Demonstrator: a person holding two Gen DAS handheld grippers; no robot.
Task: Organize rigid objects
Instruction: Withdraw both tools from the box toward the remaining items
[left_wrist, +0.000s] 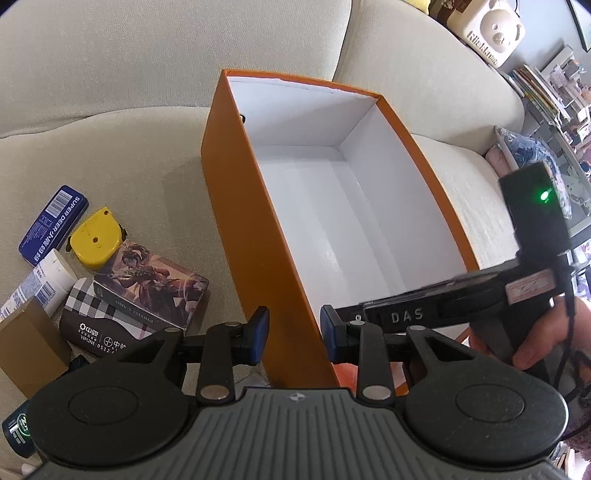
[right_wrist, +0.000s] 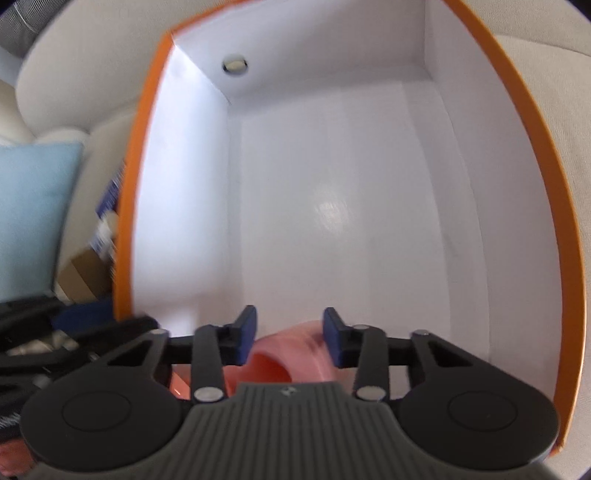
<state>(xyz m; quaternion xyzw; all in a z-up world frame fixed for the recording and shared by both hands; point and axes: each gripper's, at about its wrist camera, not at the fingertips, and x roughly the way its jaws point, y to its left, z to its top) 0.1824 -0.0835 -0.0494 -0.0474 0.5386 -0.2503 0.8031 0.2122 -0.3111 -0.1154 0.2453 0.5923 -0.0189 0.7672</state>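
An open orange box (left_wrist: 251, 229) with a white inside stands on a beige sofa. My left gripper (left_wrist: 294, 334) is open, its jaws astride the box's near left wall. My right gripper (right_wrist: 289, 338) is open inside the box (right_wrist: 546, 184), above a pink cup-like object (right_wrist: 295, 350) that lies on its side on the box floor between and below the fingers; I cannot tell whether they touch it. The right gripper's body (left_wrist: 461, 295) also shows in the left wrist view. Left of the box lie a yellow tape measure (left_wrist: 96, 238), a blue tin (left_wrist: 53, 225) and an illustrated card box (left_wrist: 155, 282).
Also in the pile are a plaid black case (left_wrist: 92, 321), a white tube (left_wrist: 44, 284), a brown carton (left_wrist: 26, 343) and a dark green bottle (left_wrist: 18, 428). A blue cushion (right_wrist: 33, 218) lies left of the box. Shelves and a bear-faced device (left_wrist: 491, 29) stand beyond the sofa.
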